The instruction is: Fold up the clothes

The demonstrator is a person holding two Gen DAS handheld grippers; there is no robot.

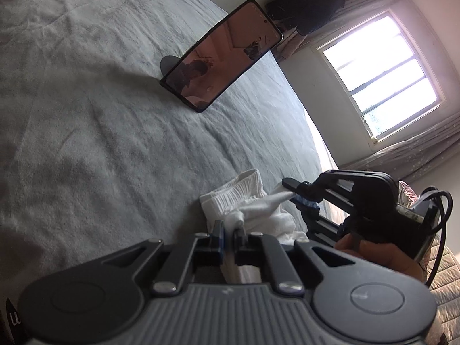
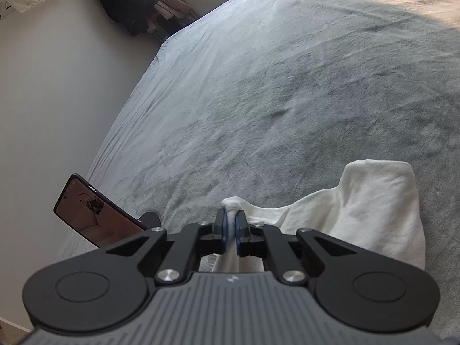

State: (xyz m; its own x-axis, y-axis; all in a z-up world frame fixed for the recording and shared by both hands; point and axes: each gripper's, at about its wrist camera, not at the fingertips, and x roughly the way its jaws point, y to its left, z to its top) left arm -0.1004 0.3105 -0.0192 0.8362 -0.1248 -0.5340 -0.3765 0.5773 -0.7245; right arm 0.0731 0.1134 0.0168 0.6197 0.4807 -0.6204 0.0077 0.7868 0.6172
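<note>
A white garment (image 1: 244, 198) with a ribbed elastic band lies bunched on the grey bedspread (image 1: 100, 129). My left gripper (image 1: 229, 228) is shut on a fold of its cloth at the bottom middle of the left wrist view. My right gripper (image 1: 293, 194) comes in from the right in that view, shut on another corner of the garment, a hand behind it. In the right wrist view the right gripper (image 2: 230, 224) pinches a bunched white edge, and the white garment (image 2: 359, 210) hangs off to the right over the bedspread (image 2: 287, 86).
A phone (image 1: 221, 54) stands on a small stand on the bed, also the phone (image 2: 95, 215) at the left. The bed edge (image 2: 135, 92) runs along a wall. A bright window (image 1: 382, 74) and dark hanging clothes (image 1: 310, 3) lie beyond the bed.
</note>
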